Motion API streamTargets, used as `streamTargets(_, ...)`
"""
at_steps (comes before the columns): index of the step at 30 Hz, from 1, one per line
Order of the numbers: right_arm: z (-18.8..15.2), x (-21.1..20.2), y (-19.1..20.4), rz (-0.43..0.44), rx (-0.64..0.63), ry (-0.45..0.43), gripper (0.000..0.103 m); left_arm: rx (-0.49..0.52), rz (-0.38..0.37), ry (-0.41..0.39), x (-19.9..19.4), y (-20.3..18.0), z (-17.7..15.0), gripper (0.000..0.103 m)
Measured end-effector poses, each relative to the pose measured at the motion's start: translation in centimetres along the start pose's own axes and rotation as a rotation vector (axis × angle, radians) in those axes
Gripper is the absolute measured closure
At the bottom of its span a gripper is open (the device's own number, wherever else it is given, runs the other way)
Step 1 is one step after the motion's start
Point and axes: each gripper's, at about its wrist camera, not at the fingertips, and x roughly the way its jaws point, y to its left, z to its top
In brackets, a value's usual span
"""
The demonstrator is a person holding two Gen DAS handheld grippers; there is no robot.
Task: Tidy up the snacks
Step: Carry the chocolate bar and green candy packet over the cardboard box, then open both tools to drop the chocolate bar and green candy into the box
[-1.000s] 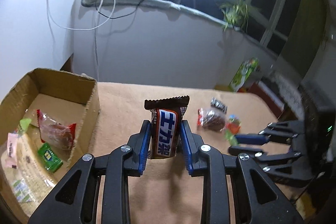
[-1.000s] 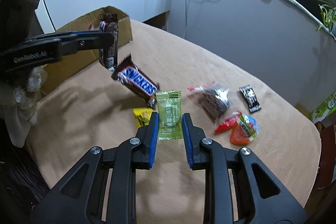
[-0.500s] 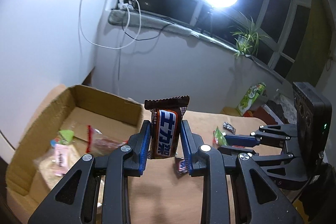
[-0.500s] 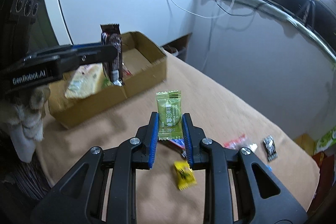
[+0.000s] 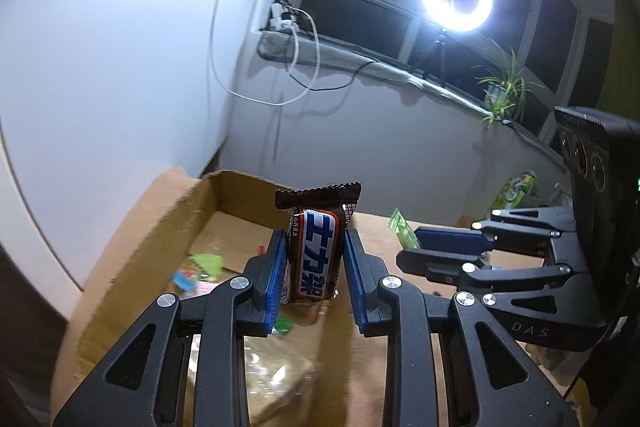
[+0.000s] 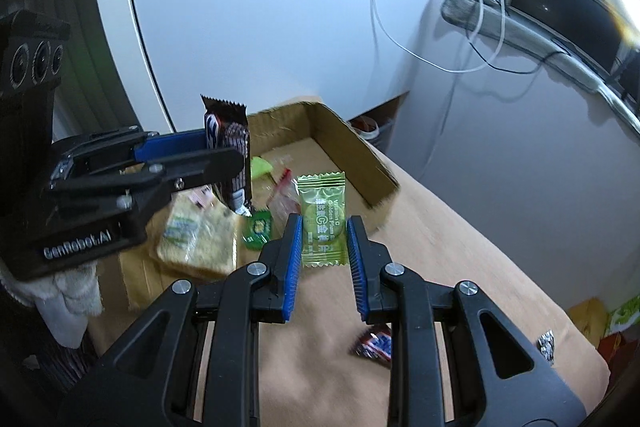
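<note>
The fingers (image 5: 276, 267) of the left gripper (image 5: 314, 269) are clamping a brown chocolate bar with a blue-and-white label (image 5: 316, 247), upright, over the open brown cardboard box (image 5: 168, 227). The fingers (image 6: 294, 251) of the right gripper (image 6: 323, 253) are pinching a flat light-green candy sachet (image 6: 322, 215), hanging near the box's front edge. The step in hand looks like carrying both snacks to the box, which is already holding a pale cracker pack (image 6: 192, 235) and small green and red wrappers. Next, each gripper probably needs to be lowering inside the walls and releasing, 1 at a time to avoid crowding. The sachet is reading "Vitamin C" and "Golden Plum"; the bar is showing bold Chinese characters. The left gripper body is reading "GenRobot.AI". A dark wrapped bar (image 6: 372, 345) is lying on the tan bench (image 6: 480, 267).
</note>
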Motion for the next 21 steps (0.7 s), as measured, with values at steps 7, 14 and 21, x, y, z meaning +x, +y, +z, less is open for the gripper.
streamTargets(7,1.8,2.1,0.9,0.018,-0.014,0.011,0.08,-0.008,0.047,0.013,-0.1,2.0,-0.4,0.076)
streamTargets(14,2.4,3.3,1.3,0.029,-0.015,0.022,0.08,0.005,0.095,0.027,0.2,2.7,-0.7,0.076)
streamTargets(21,2.2,2.5,0.9,-0.004,-0.007,0.007,0.039,-0.003,0.123,0.023,0.1,2.8,-0.5,0.058)
